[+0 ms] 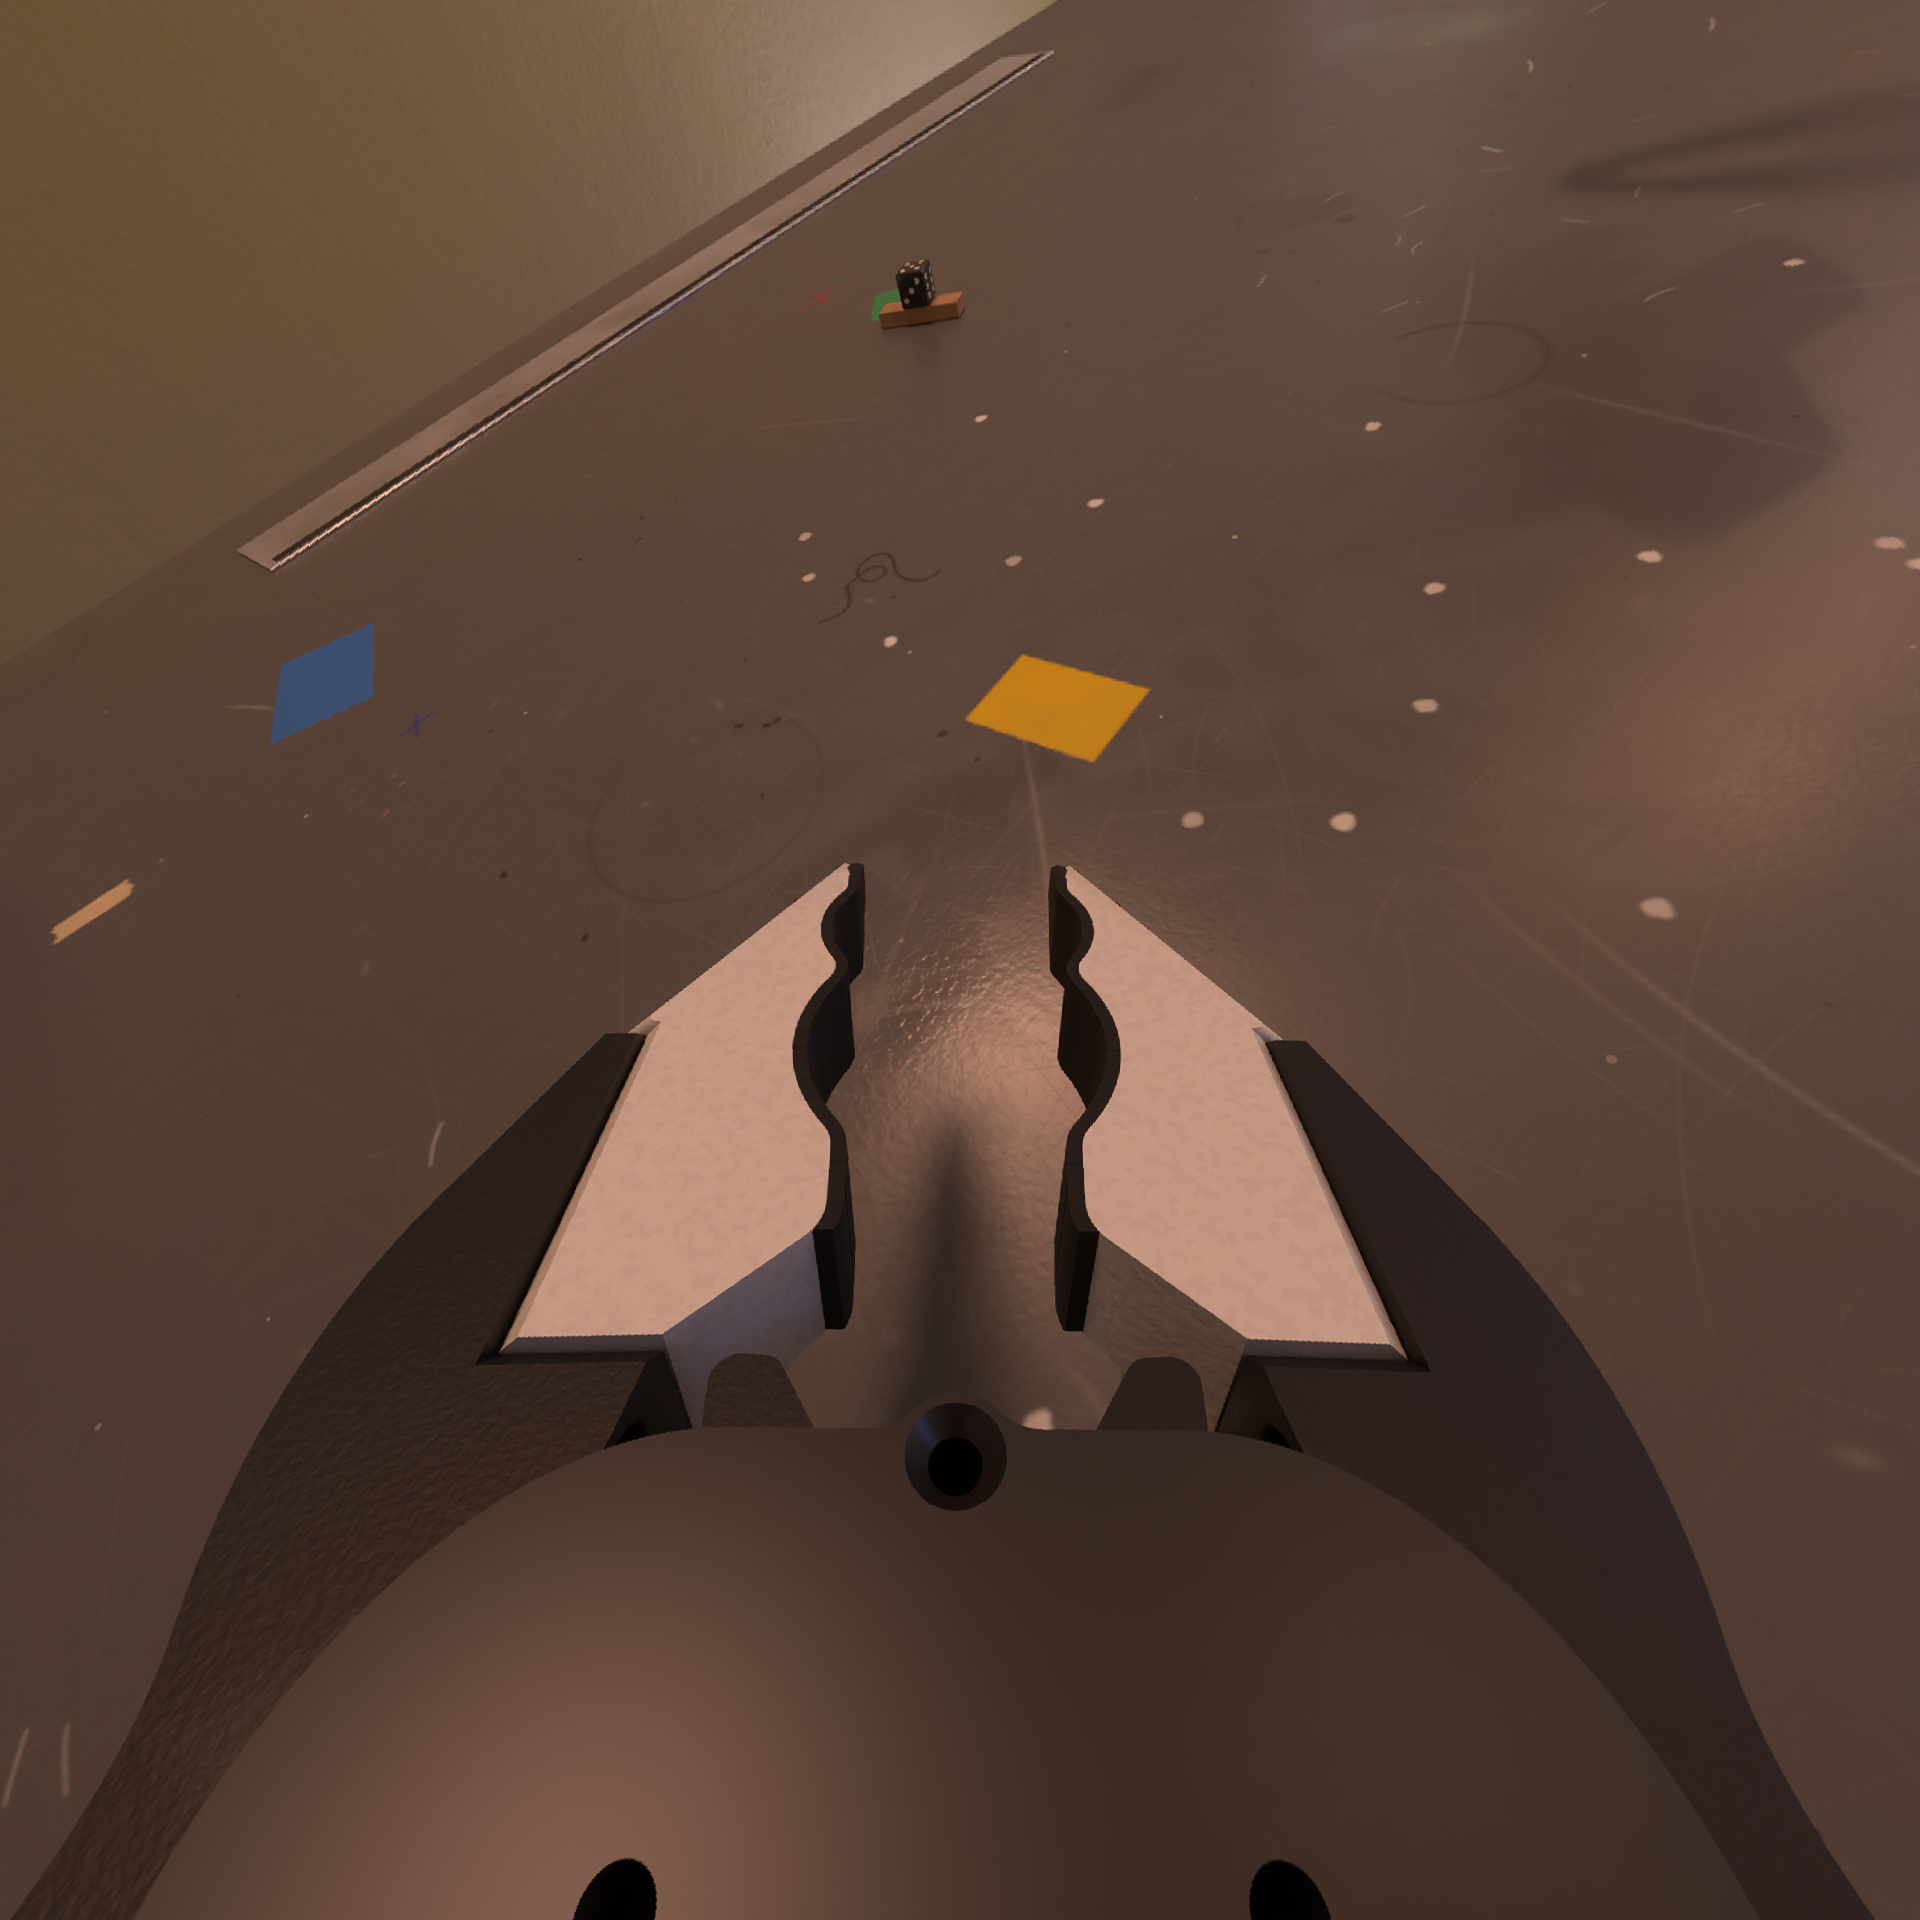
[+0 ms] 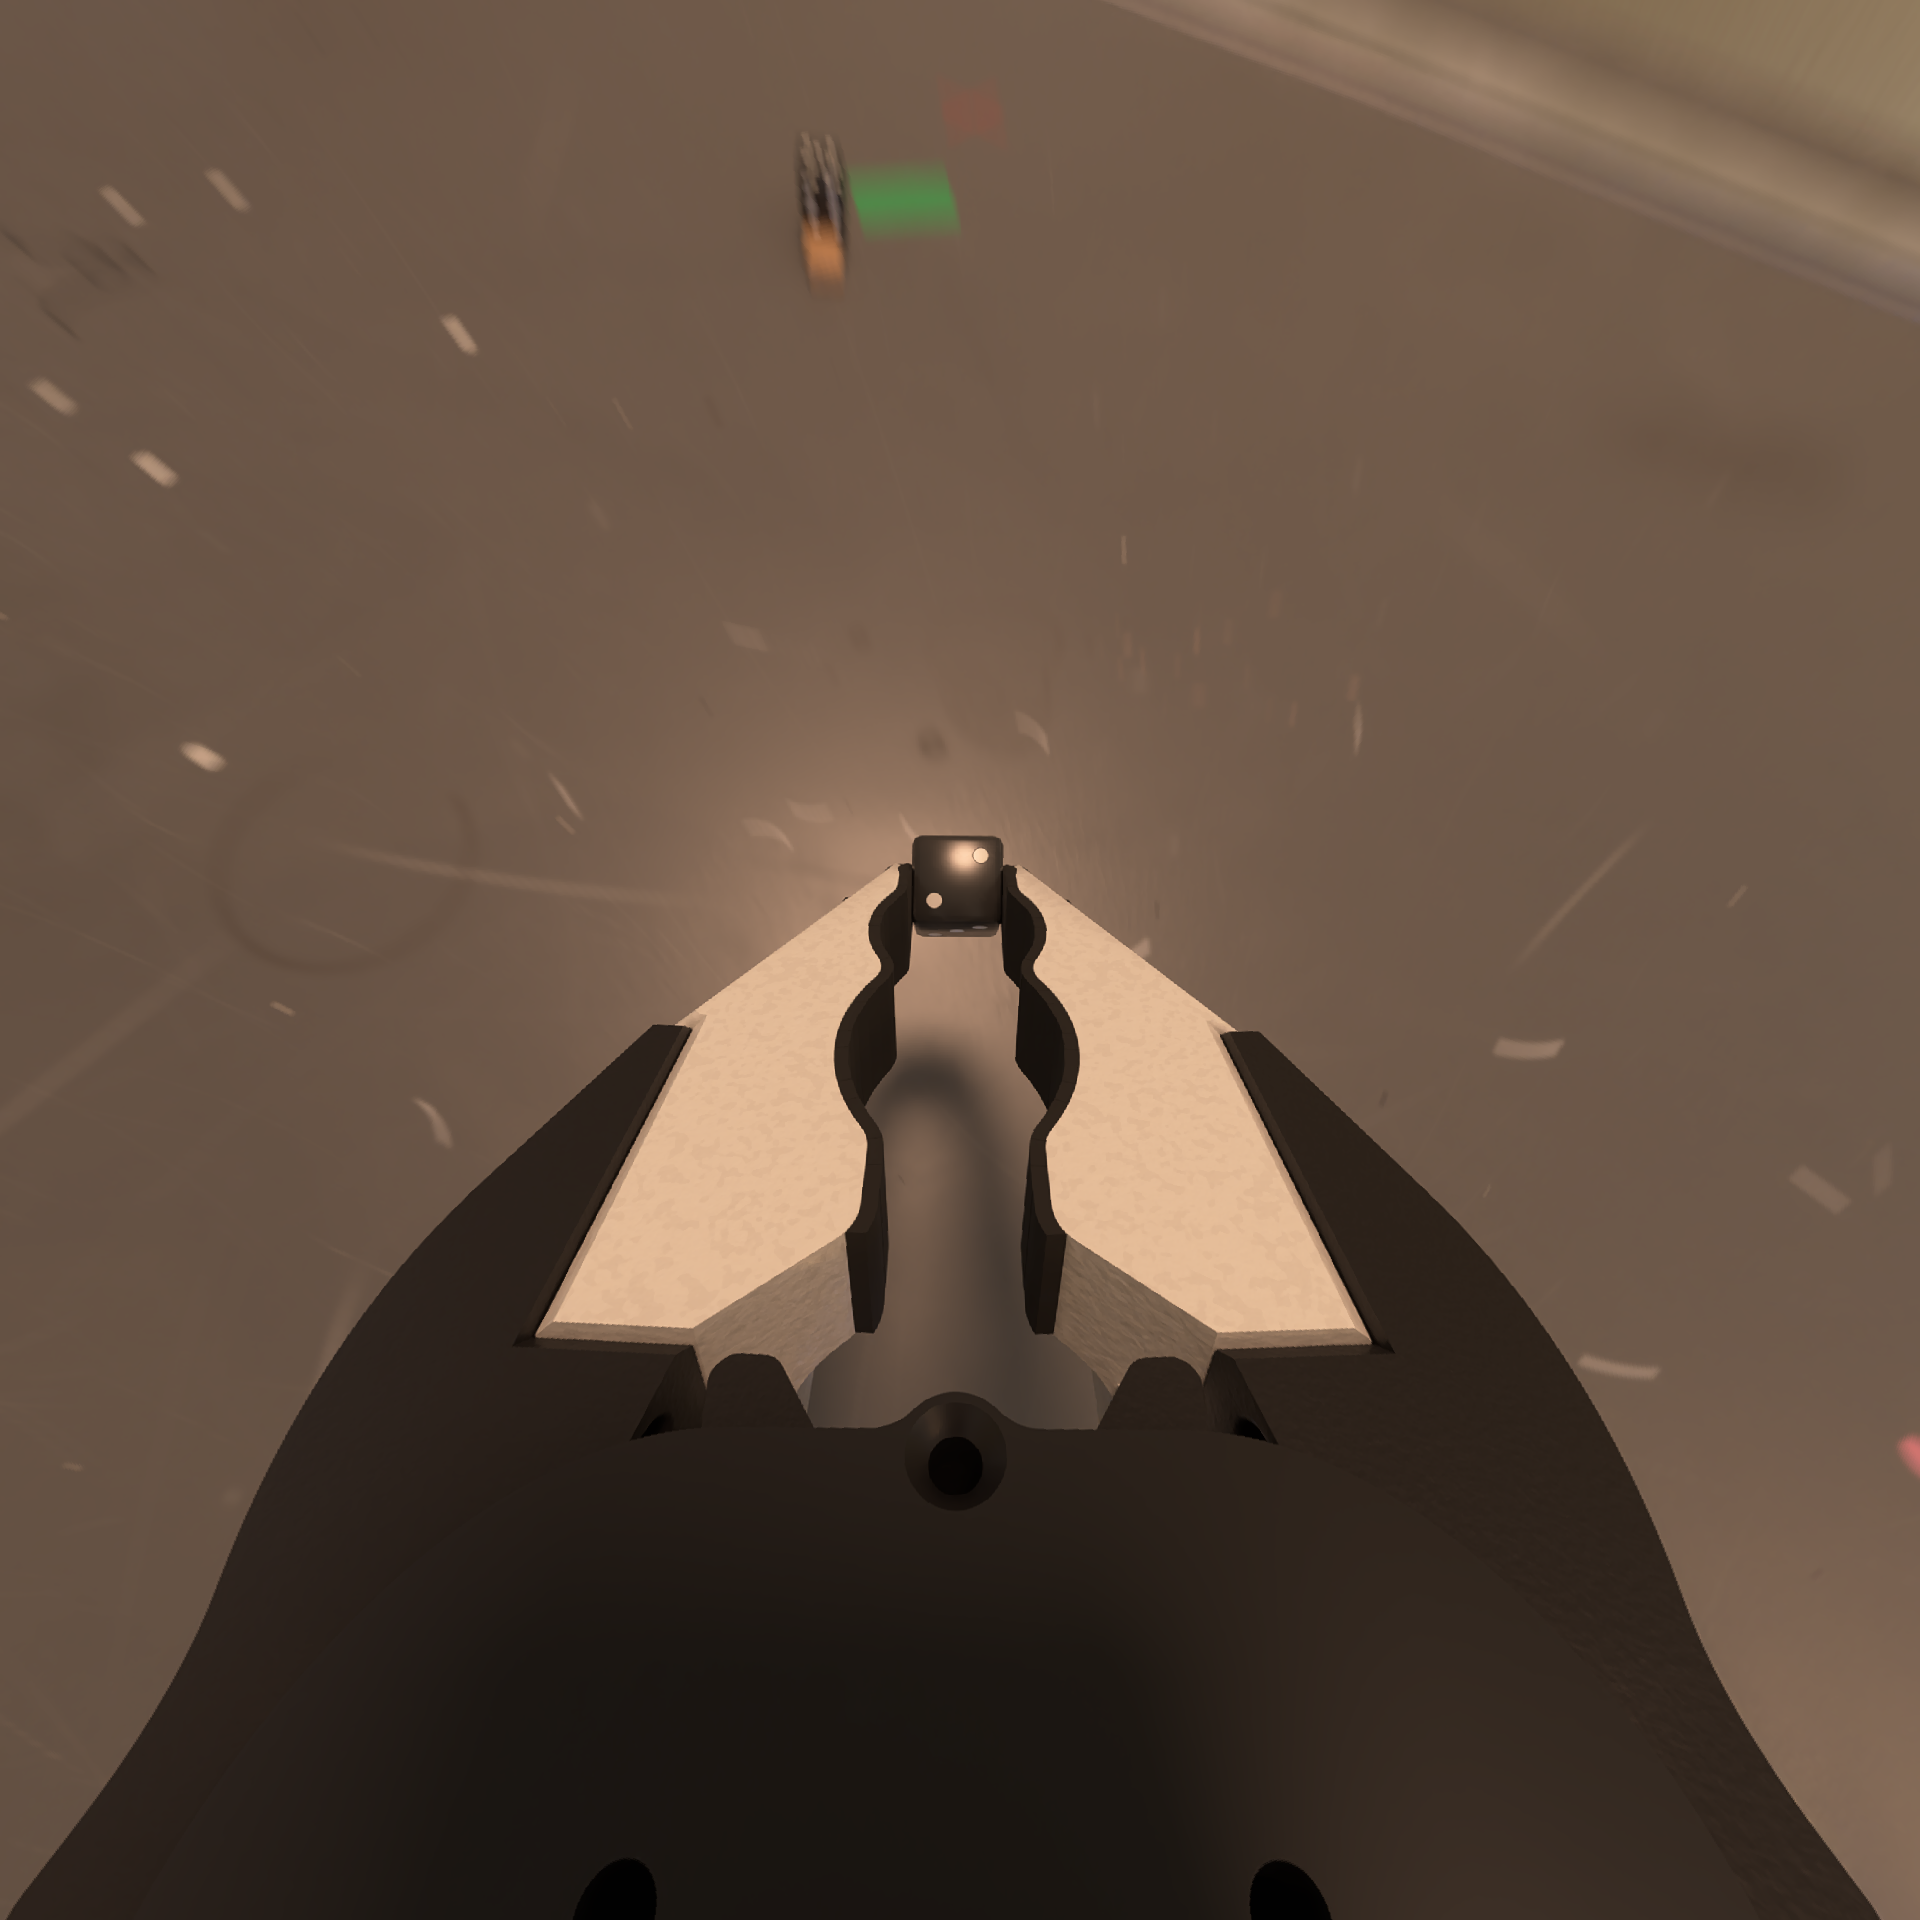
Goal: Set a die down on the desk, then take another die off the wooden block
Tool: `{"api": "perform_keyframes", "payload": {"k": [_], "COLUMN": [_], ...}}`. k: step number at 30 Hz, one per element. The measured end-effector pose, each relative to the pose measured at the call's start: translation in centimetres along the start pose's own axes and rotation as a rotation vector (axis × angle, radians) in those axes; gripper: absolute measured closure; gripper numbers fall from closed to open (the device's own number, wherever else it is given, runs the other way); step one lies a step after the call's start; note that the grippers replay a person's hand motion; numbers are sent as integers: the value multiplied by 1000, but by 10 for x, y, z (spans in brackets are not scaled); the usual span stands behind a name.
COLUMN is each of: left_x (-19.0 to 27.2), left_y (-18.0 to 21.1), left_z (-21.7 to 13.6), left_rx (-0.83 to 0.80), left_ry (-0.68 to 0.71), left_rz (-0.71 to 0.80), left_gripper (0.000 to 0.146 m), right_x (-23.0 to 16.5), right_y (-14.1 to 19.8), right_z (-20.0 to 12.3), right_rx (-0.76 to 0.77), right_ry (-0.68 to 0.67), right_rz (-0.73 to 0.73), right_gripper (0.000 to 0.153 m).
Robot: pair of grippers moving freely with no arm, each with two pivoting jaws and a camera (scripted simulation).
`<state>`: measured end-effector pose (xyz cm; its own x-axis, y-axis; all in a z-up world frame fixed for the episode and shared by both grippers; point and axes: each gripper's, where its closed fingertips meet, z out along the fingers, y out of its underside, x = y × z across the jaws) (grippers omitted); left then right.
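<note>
My right gripper [image 2: 956, 883] is shut on a black die [image 2: 957, 883] with white pips, held at its fingertips above the brown desk. A second black die [image 1: 914, 283] stands on a small wooden block [image 1: 922, 311] far ahead in the left wrist view. The same die [image 2: 821, 171] and block [image 2: 825, 249] show blurred far ahead in the right wrist view. My left gripper [image 1: 956, 883] is open and empty, low over the desk, well short of the block.
A green patch [image 1: 883, 304] lies beside the block; it also shows in the right wrist view [image 2: 904, 203]. A yellow patch [image 1: 1058, 707] and a blue patch [image 1: 324, 683] lie on the desk. A metal rail [image 1: 644, 312] runs along the wall side.
</note>
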<state>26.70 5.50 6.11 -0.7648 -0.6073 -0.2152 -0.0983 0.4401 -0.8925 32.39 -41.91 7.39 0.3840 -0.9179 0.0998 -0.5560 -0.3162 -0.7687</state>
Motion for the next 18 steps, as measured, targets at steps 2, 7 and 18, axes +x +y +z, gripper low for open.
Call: {"api": "perform_keyframes", "payload": {"k": [2,7,18], "left_x": [0,-1,-9], "left_y": [0,-1,-7], "left_z": [0,-1,-12], "left_rx": [-1,7,78], "left_ry": [2,2,28], "left_rz": [-3,-5,-118], "left_gripper": [111,111,111], "right_x": [-19,-120,-317], "right_y": [-37,-110,-44], "right_z": [-22,-64,26], "right_rx": [129,309,18], "right_ry": [4,-91,-552], "right_rz": [-59,-327,-478], "right_gripper": [136,136,136]}}
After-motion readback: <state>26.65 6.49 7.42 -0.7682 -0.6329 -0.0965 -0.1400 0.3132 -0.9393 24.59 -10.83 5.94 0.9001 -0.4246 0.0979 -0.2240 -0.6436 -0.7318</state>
